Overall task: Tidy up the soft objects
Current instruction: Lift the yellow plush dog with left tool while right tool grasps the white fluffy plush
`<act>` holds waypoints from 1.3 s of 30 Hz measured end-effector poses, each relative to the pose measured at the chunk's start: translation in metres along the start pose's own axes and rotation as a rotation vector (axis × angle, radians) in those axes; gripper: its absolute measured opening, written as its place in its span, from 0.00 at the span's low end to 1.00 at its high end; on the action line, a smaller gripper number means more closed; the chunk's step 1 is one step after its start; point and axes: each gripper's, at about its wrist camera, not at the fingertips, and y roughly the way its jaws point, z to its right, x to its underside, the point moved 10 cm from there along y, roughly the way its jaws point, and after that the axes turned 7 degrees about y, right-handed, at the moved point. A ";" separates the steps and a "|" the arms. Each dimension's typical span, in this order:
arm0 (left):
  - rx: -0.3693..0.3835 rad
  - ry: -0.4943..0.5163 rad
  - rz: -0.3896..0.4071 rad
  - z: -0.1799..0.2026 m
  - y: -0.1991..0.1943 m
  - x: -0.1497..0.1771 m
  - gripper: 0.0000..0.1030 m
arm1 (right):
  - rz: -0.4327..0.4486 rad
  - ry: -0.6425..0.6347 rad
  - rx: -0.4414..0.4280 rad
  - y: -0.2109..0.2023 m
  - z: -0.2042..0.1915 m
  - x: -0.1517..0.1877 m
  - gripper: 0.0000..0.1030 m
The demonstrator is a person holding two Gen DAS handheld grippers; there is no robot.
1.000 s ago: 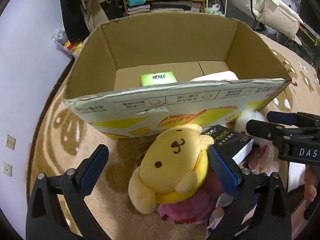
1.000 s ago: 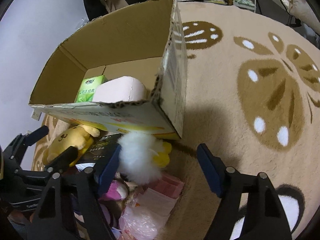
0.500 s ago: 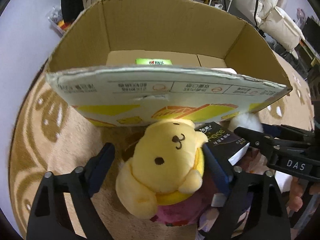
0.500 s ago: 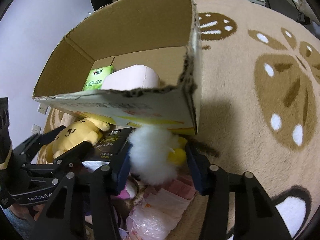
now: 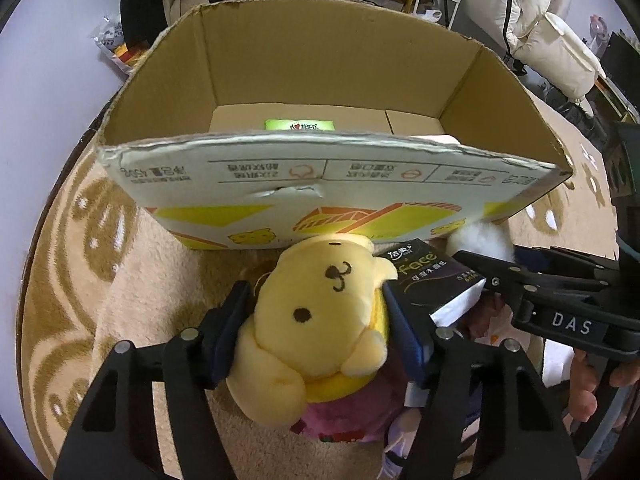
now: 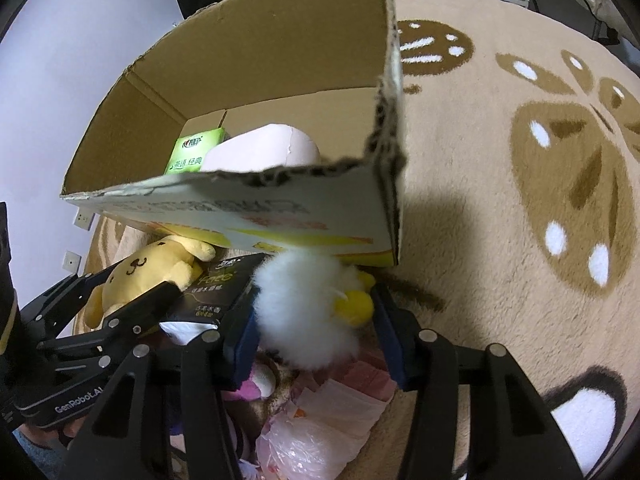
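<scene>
**Rug, box and two toys in the grippers**

Beige rug (image 6: 500,240) with brown flower shapes fills the floor, shelves and coats behind at the top. On it stands an open box (image 5: 332,188) across the middle of both views; a green pack (image 6: 194,154) and a pale roll (image 6: 264,152) lie inside. Below its near wall sits a heap: yellow plush (image 5: 316,320), black pack (image 5: 432,284), white plush (image 6: 308,312), pink bags (image 6: 336,412). The left gripper (image 5: 320,328), low centre, has just been closing, and its blue pads press the yellow plush's sides. The right gripper (image 6: 316,332) has also been closing, pads squeezing the white plush, just beside the box's corner.
</scene>
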 end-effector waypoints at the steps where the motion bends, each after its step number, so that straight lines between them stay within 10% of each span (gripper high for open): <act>1: -0.003 0.001 0.000 0.000 -0.001 0.001 0.61 | 0.001 -0.001 -0.001 -0.001 0.004 0.001 0.47; 14: -0.092 -0.065 0.051 -0.024 -0.028 0.011 0.59 | 0.009 -0.025 0.000 -0.004 -0.013 0.007 0.31; 39: -0.335 -0.176 0.297 -0.056 -0.118 0.025 0.59 | 0.291 -0.053 -0.017 -0.090 -0.015 -0.010 0.13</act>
